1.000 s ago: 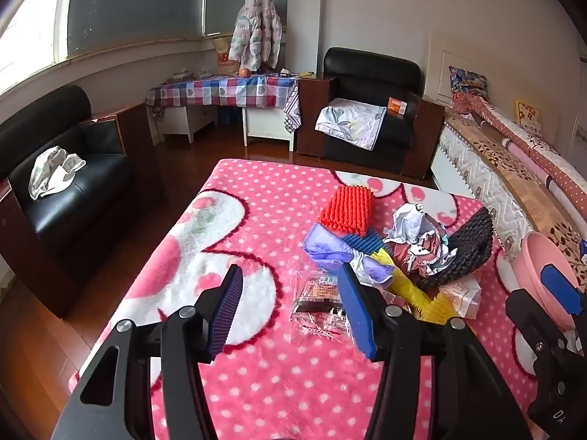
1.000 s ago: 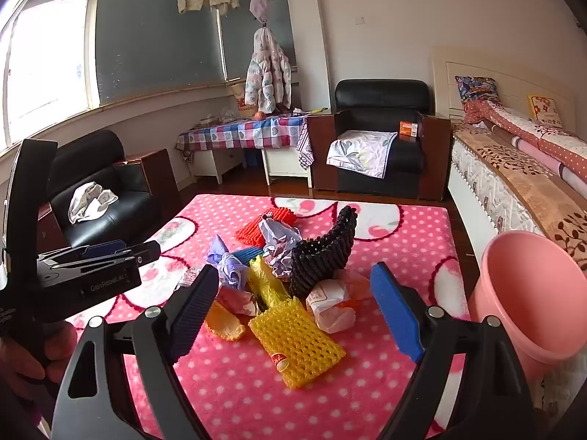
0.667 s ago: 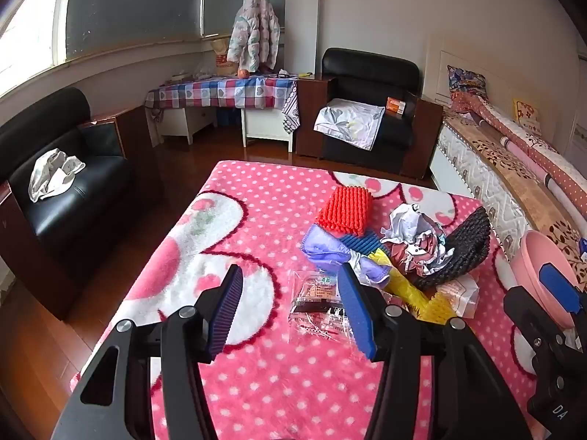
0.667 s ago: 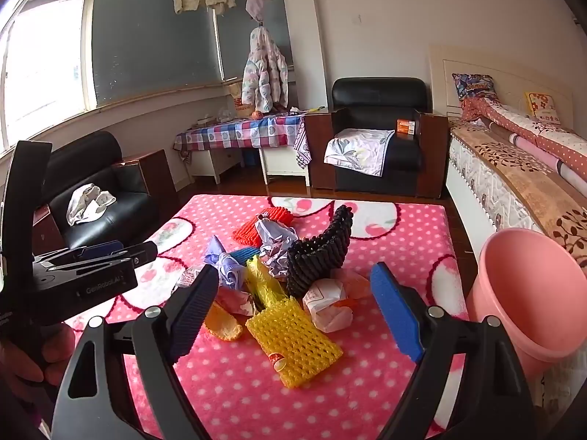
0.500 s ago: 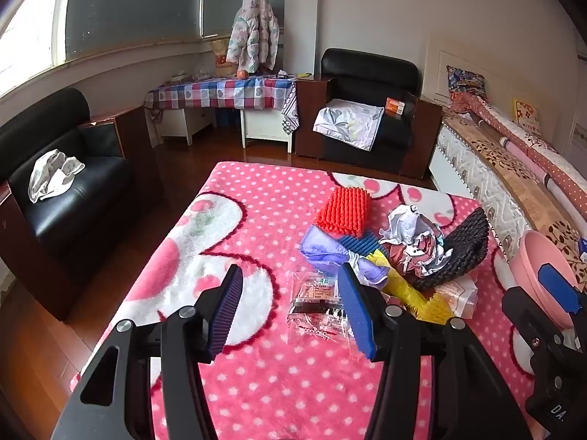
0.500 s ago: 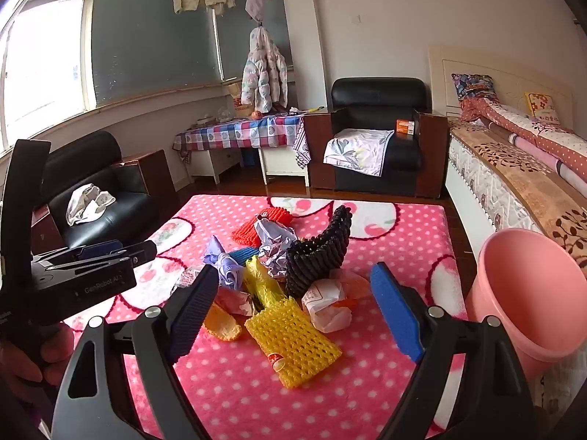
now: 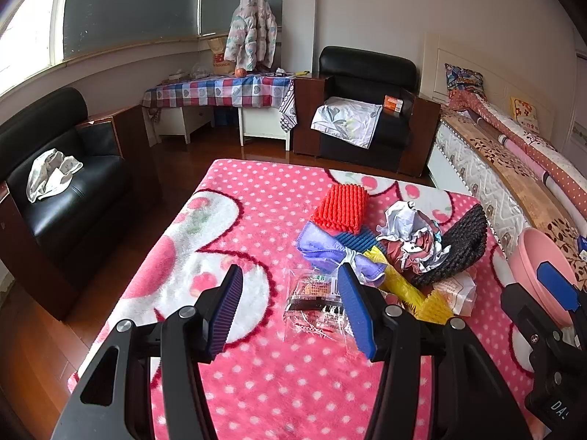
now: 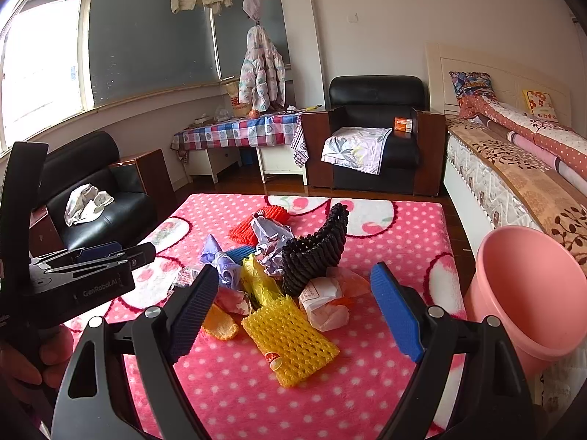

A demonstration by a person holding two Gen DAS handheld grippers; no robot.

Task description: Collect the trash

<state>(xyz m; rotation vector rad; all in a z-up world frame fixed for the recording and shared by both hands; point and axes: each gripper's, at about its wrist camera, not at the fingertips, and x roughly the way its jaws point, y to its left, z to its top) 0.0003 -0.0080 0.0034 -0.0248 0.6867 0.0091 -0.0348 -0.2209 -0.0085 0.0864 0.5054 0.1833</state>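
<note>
A pile of trash lies on the pink dotted rug [image 7: 256, 220]: a red foam net [image 7: 341, 207], a black foam net [image 8: 317, 247], a yellow foam net [image 8: 293, 339], crumpled foil [image 7: 407, 227], a purple cloth [image 7: 323, 247], a white paper wrapper [image 8: 324, 302] and a clear snack wrapper [image 7: 315, 306]. My left gripper [image 7: 293, 311] is open and empty, above the rug just left of the snack wrapper. My right gripper [image 8: 293, 315] is open and empty, hovering above the yellow net. A pink bin [image 8: 528, 293] stands at the right.
A bed [image 8: 513, 168] runs along the right wall behind the bin. A black armchair [image 8: 374, 135] and a checked-cloth table [image 8: 238, 132] stand at the back. A black sofa [image 7: 55, 190] is on the left. Wood floor borders the rug.
Both grippers have drifted slightly; the pile sits a little lower and closer in the left wrist view. Both stay open and empty.
</note>
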